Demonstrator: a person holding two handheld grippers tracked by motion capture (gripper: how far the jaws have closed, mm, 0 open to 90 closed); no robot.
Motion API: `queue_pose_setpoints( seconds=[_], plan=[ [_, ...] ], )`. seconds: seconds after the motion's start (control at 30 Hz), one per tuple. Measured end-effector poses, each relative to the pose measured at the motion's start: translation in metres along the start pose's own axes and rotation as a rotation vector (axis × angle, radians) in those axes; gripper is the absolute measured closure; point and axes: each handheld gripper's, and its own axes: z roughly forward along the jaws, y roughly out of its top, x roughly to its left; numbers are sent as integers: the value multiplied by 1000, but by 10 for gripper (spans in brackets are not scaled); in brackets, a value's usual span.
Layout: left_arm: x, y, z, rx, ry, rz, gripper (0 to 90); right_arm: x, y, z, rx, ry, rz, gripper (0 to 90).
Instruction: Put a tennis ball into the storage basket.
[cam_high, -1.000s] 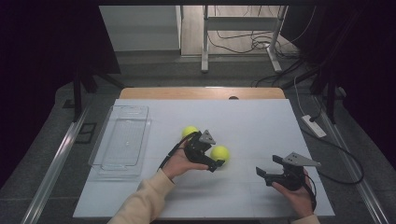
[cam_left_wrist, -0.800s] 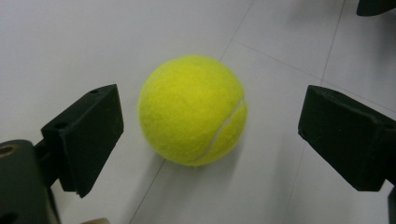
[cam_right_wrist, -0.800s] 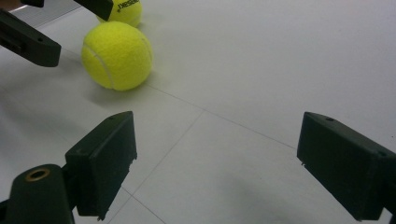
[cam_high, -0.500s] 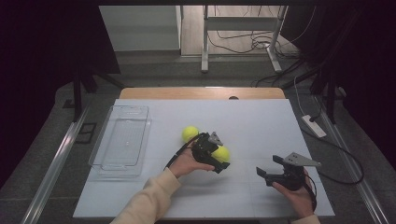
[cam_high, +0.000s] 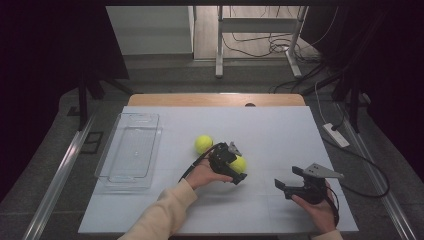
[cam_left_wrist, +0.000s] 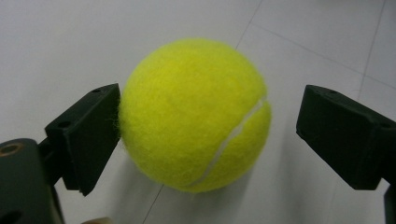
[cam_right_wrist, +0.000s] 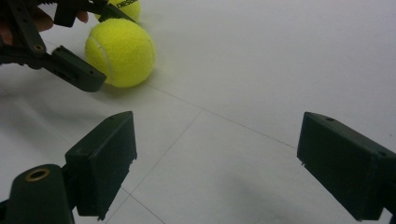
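A yellow tennis ball (cam_high: 238, 164) lies on the white table (cam_high: 270, 135), between the jaws of my left gripper (cam_high: 237, 165). In the left gripper view the ball (cam_left_wrist: 196, 114) touches the left jaw, while the right jaw stands a little off it; the left gripper (cam_left_wrist: 210, 109) is open. A second tennis ball (cam_high: 203, 144) rests just behind and to the left. My right gripper (cam_high: 285, 181) hovers open near the front right with nothing between its jaws. The right gripper view shows that gripper (cam_right_wrist: 215, 140) over bare table, with the nearer ball (cam_right_wrist: 120, 51) and the left gripper (cam_right_wrist: 60, 60) at the upper left.
A clear plastic tray (cam_high: 106, 155) stands on the left of the table. A white power strip (cam_high: 336, 135) and cables lie off the right edge. A wooden strip (cam_high: 215, 99) runs along the table's far edge.
My left gripper has slid to the right so that its jaws now flank the nearer ball. The balls and the right gripper have stayed put.
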Motion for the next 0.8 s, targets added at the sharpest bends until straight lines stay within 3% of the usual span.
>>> queue_pose_setpoints(
  seconds=[0.1, 0.13, 0.23, 0.37, 0.8],
  plan=[
    [0, 0, 3, 12, 21, -3, 150, 0, 0, 0, -2, 0, 1, 118],
    [0, 0, 4, 18, 50, -2, 150, 0, 0, 0, -2, 0, 1, 118],
    [1, -1, 4, 0, 45, 0, 263, -1, 0, -1, -3, -2, 4, 118],
    [0, 0, 3, 0, 54, 5, 269, -1, 0, -1, -5, -3, 4, 119],
    [-2, 0, -20, -74, 51, 19, 273, -1, 0, -1, -4, -5, 3, 119]
  ],
)
